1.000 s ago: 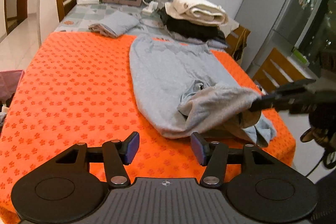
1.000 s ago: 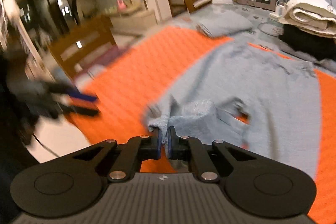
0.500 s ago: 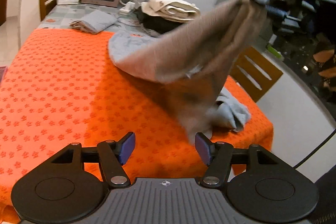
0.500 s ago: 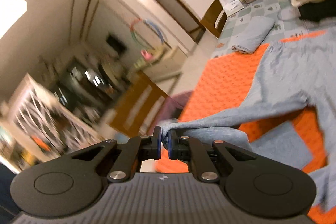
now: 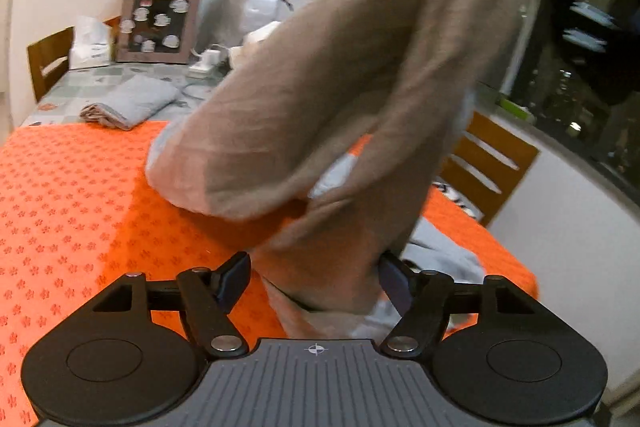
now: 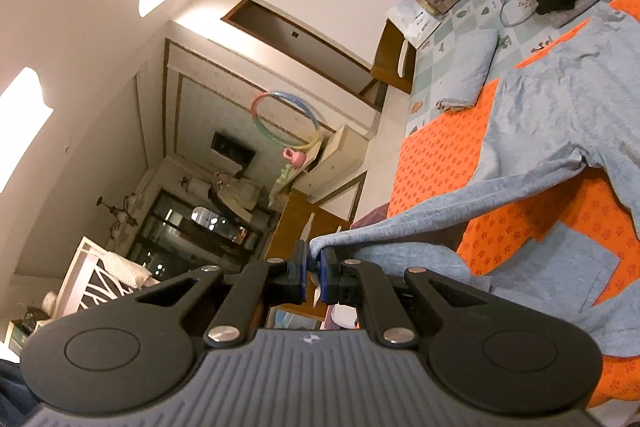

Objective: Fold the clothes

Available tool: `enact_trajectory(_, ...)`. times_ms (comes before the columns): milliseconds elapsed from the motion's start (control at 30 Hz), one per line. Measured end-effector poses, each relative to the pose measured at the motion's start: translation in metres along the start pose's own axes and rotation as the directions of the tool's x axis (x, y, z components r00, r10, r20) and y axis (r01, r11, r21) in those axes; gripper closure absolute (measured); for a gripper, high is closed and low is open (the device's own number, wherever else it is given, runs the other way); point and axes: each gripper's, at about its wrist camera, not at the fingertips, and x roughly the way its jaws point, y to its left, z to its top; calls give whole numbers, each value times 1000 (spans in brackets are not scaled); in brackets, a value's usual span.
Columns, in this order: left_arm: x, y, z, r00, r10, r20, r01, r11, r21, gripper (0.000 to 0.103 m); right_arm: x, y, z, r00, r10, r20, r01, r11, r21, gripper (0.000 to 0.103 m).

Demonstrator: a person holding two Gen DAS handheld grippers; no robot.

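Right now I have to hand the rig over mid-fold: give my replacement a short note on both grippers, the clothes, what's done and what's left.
Right gripper: shut on the grey sweatshirt's sleeve end, lifted off the orange mat.
Left gripper: jaws opening, hanging cloth between them, not pinched.
Sweatshirt body lies on the mat.
Done: one folded grey garment at the far end.
Left: grip the hanging part, lay the sleeve across, fold the body.
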Motion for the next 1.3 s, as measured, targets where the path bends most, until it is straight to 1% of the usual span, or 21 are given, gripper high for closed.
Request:
enact_trajectory(100, 14, 0, 0, 1000, 8, 11, -8, 999, 46, 24, -3, -2, 2, 1000, -2, 12, 1, 1000, 13, 95)
enact_trajectory(167, 21, -3, 0, 1000, -3, 23, 1, 997, 81, 20, -6, -4, 3, 1000, -1, 16, 1, 1000, 22, 95)
enact_trajectory(233, 26, -10, 2, 999, -18, 38, 13, 993, 119, 18, -7, -7, 3, 1000, 2, 18, -3, 999, 34, 95)
enact_trajectory(300, 31, -16, 3, 998, -33, 53, 25, 987, 156, 19, -10, -9, 3, 1000, 3, 23, -4, 999, 46, 95)
enact_trajectory(333, 33, -19, 3, 998, -40, 55, 30, 985, 171, 30, -10, -11, 4, 1000, 6, 29, -7, 998, 56, 95)
enact_trajectory(367, 35, -22, 2, 998, -37, 48, 28, 983, 179, 56, -11, -13, 5, 999, 8, 35, -11, 998, 66, 95)
enact_trajectory(400, 36, -24, 1, 999, -25, 37, 18, 982, 186, 68, -12, -15, 5, 999, 9, 41, -12, 997, 74, 95)
enact_trajectory(433, 35, -26, 0, 999, -15, 28, 9, 982, 187, 84, -12, -16, 7, 999, 4, 44, -8, 997, 76, 95)
enact_trajectory(467, 32, -26, -1, 1000, -7, 24, 2, 984, 179, 90, -13, -17, 9, 999, -1, 47, -3, 997, 79, 95)
enact_trajectory(533, 20, -26, -3, 999, 34, 29, -39, 986, 162, 94, -13, -22, 13, 999, -4, 54, -1, 996, 90, 95)
enact_trajectory(633, -7, -27, -4, 992, 121, 48, -126, 984, 128, 95, -10, -31, 20, 999, 4, 42, -9, 995, 104, 95)
enact_trajectory(700, -30, -27, -4, 978, 198, 65, -204, 974, 95, 95, -6, -39, 26, 1000, 11, 20, -13, 994, 108, 95)
enact_trajectory(733, -42, -29, -3, 967, 246, 73, -251, 965, 80, 95, -3, -43, 29, 1000, 15, 7, -16, 994, 112, 95)
enact_trajectory(800, -64, -34, 0, 934, 346, 86, -351, 935, 58, 95, 5, -53, 34, 999, 32, -41, -27, 993, 119, 95)
enact_trajectory(867, -84, -40, 2, 892, 444, 90, -448, 893, 37, 95, 14, -61, 37, 995, 48, -91, -36, 992, 124, 95)
enact_trajectory(900, -94, -46, 4, 865, 494, 89, -498, 867, 29, 95, 20, -64, 38, 991, 53, -120, -39, 992, 118, 95)
enact_trajectory(1000, -112, -66, 2, 773, 630, 72, -633, 774, 24, 95, 39, -71, 39, 974, 51, -222, -34, 996, 80, 95)
enact_trajectory(1067, -122, -78, 2, 713, 699, 56, -701, 713, 25, 95, 52, -75, 36, 954, 60, -295, -44, 997, 61, 95)
enact_trajectory(1133, -129, -86, 0, 655, 755, 28, -755, 655, 21, 95, 66, -78, 31, 928, 74, -364, -60, 997, 50, 95)
enact_trajectory(1233, -134, -97, -17, 589, 807, -52, -808, 589, -7, 95, 80, -81, 20, 889, 75, -452, -77, 997, 15, 94)
enact_trajectory(1300, -135, -101, -33, 546, 830, -113, -837, 547, -23, 95, 87, -83, 10, 859, 54, -509, -79, 996, -28, 91)
